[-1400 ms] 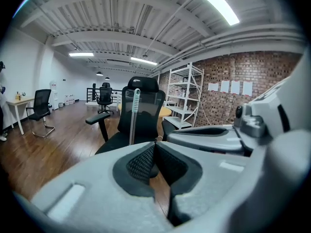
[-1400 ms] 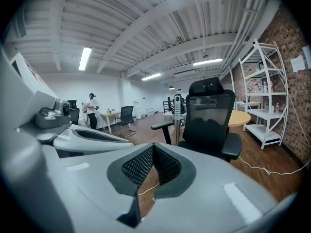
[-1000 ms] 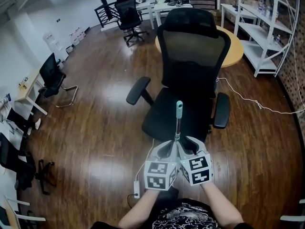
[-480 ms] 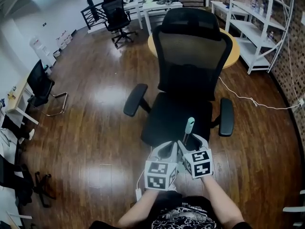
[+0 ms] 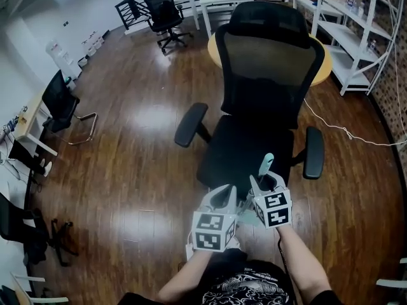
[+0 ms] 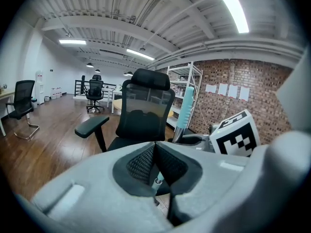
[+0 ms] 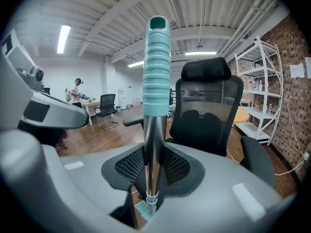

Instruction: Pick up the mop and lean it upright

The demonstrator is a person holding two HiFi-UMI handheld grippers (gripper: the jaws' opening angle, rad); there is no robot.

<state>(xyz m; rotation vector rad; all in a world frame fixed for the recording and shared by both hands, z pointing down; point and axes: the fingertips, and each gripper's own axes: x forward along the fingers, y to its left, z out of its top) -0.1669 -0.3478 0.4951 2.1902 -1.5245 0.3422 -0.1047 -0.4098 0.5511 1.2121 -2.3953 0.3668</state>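
Note:
The mop shows only as a metal pole with a ribbed teal grip [image 5: 266, 165]; its head is hidden below my grippers. In the right gripper view the pole [image 7: 153, 144] stands upright between the mesh pads, and the right gripper [image 5: 265, 183] is closing on it with both pads against the metal. The teal grip [image 7: 157, 67] rises well above the jaws. My left gripper [image 5: 224, 194] sits just left of the pole, its pads [image 6: 146, 161] meeting with nothing clamped. From the left gripper view the teal grip [image 6: 185, 108] stands off to the right.
A black mesh office chair [image 5: 254, 107] stands directly ahead, its seat just beyond the mop handle. A round wooden table [image 5: 321, 62] and white shelving [image 5: 356, 37] lie behind it at the right. A white cable [image 5: 356, 138] runs over the wooden floor [image 5: 127, 164]. More chairs line the left wall.
The right gripper has carried the mop handle rightward, and the handle now leans right. The left gripper, formerly pressed beside it at the pole, now sits apart to the left.

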